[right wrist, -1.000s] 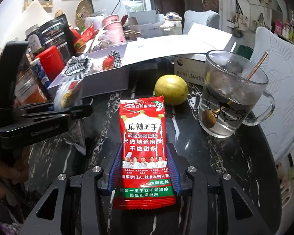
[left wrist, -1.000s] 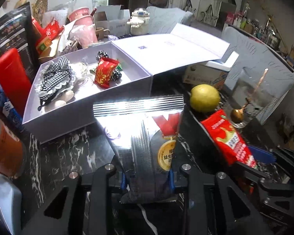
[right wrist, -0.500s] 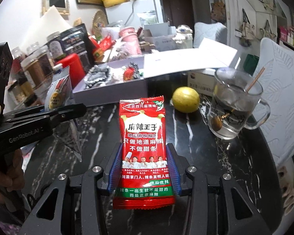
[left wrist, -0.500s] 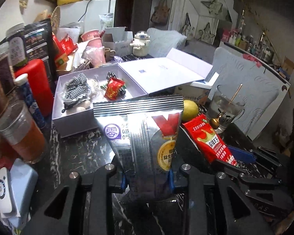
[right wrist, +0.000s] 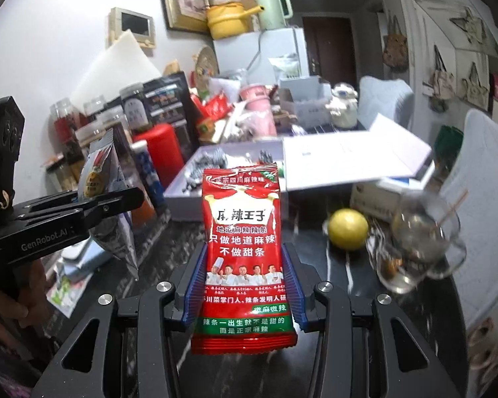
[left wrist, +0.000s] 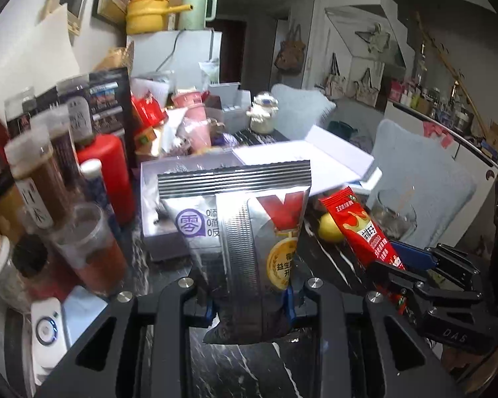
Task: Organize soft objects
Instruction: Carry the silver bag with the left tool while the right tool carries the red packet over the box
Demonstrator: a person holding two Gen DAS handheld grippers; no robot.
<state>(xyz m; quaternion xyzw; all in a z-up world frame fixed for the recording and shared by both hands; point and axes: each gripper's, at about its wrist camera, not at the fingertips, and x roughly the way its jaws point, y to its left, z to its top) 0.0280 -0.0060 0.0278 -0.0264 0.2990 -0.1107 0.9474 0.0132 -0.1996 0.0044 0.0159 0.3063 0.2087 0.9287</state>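
My left gripper (left wrist: pixel 250 301) is shut on a silver snack pouch (left wrist: pixel 239 232) and holds it upright above the dark marble table; the pouch also shows in the right wrist view (right wrist: pixel 106 179). My right gripper (right wrist: pixel 244 295) is shut on a red snack packet (right wrist: pixel 244 248), also upright; the packet shows in the left wrist view (left wrist: pixel 362 229) at the right. Beyond both stands an open pale box (right wrist: pixel 182 195) with a checked scrunchie (right wrist: pixel 199 165) and small items inside, its lid (right wrist: pixel 348 156) folded out to the right.
A lemon (right wrist: pixel 347 229) and a glass mug (right wrist: pixel 418 248) with a spoon stand at the right. Jars, a red canister (left wrist: pixel 106 172) and a plastic cup (left wrist: pixel 89 245) crowd the left. A white device (left wrist: pixel 48 326) lies at the near left.
Both grippers have risen and pulled back from the box with their packets held; the box now looks lower and farther, and more of the room shows.
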